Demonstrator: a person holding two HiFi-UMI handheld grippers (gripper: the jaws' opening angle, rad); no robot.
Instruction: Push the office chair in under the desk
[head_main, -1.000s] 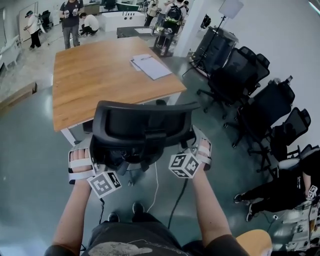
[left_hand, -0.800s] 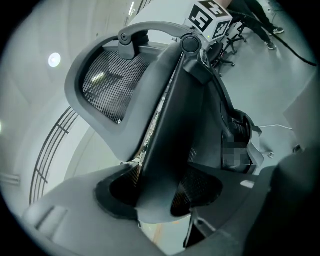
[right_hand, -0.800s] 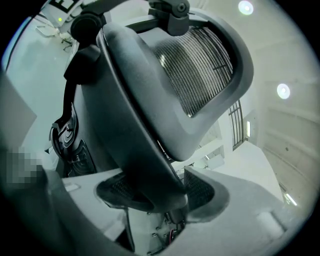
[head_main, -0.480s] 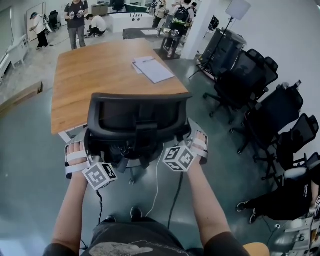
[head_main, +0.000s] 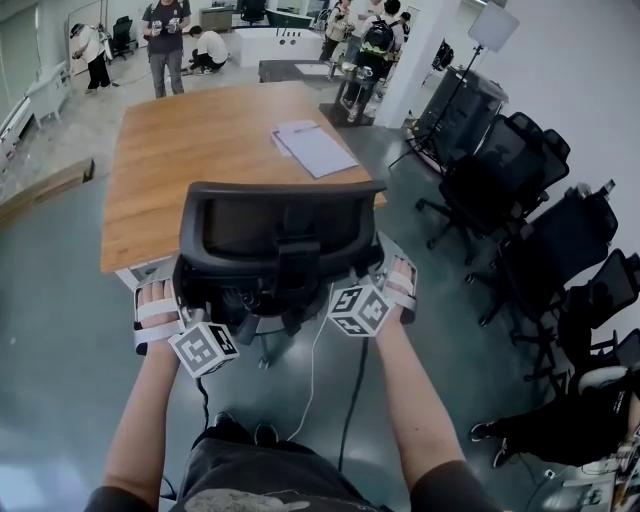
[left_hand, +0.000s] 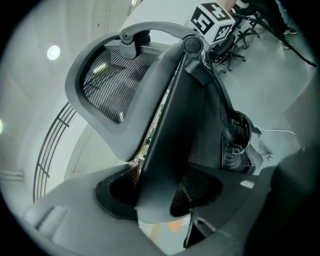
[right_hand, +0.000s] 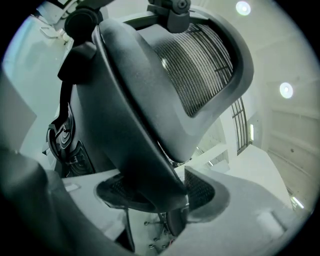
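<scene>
A black office chair (head_main: 280, 235) stands with its mesh backrest towards me, at the near edge of the wooden desk (head_main: 200, 150). My left gripper (head_main: 186, 296) is on the backrest's left edge and my right gripper (head_main: 372, 276) on its right edge. The left gripper view shows the dark backrest frame (left_hand: 170, 125) running between the jaws of the left gripper (left_hand: 157, 190), pads pressed on it. In the right gripper view the frame (right_hand: 135, 130) likewise fills the right gripper (right_hand: 160, 192). The seat and wheels are hidden under the backrest.
Papers (head_main: 312, 148) lie on the desk's far right. Several black office chairs (head_main: 520, 190) line the right wall, beside a black equipment case (head_main: 455, 105). A cable (head_main: 350, 400) trails on the floor by my feet. People (head_main: 165, 40) stand beyond the desk.
The chair has rolled forward towards the desk with both grippers on its backrest; its top now overlaps the desk's near edge. I have stepped forward with it.
</scene>
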